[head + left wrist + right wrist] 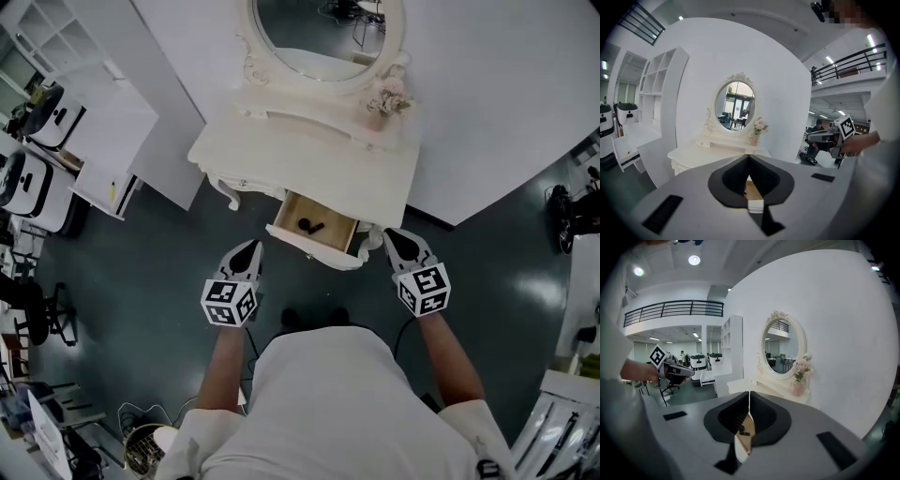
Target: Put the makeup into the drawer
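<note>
A white dressing table [281, 141] has its wooden drawer [316, 225] pulled out toward me. Two small dark makeup items [309, 225] lie inside it. My left gripper [252, 247] hovers just left of the drawer front, shut and holding nothing. My right gripper [388, 235] hovers just right of the drawer, also shut and holding nothing. In the left gripper view the closed jaws [749, 156] point at the table, with a strip of the drawer [753, 189] showing below them. In the right gripper view the makeup items [741, 429] show in the slit under the closed jaws [749, 394].
An oval mirror [323, 33] and a pink vase of flowers [386, 101] stand at the back of the tabletop. White shelving [94, 122] stands to the left, with white machines [33, 183] beyond it. A curved white wall runs behind. Cables lie on the dark floor [141, 281].
</note>
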